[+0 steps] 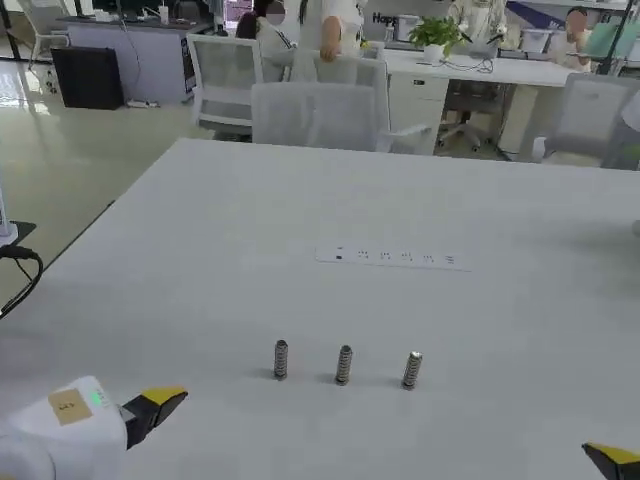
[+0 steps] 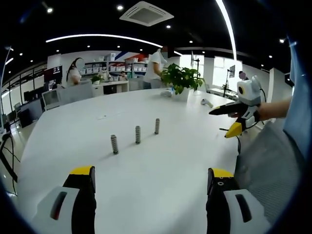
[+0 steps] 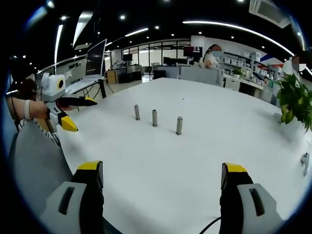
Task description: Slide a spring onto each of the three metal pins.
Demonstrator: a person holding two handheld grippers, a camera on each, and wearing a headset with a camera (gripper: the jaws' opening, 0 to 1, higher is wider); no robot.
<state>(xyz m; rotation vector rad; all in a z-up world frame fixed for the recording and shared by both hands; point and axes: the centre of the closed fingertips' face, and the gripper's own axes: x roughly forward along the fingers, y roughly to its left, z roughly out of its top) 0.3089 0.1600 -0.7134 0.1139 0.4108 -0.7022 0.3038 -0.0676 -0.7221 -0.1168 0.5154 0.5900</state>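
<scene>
Three upright metal pins stand in a row on the white table (image 1: 300,220), each with a coiled spring around it: the left pin (image 1: 280,360), the middle pin (image 1: 344,365) and the right pin (image 1: 412,369). The same row appears in the left gripper view (image 2: 136,134) and in the right gripper view (image 3: 154,117). My left gripper (image 2: 151,183) is open and holds nothing, back from the pins at the table's near left (image 1: 155,405). My right gripper (image 3: 163,175) is open too, with nothing between its jaws, at the near right corner (image 1: 610,458).
A flush white socket strip (image 1: 392,258) lies in the table beyond the pins. Office chairs (image 1: 320,110) line the far edge, with desks and people behind. A potted plant (image 2: 181,80) stands on the table off to one side. A black cable (image 1: 20,270) hangs at the left.
</scene>
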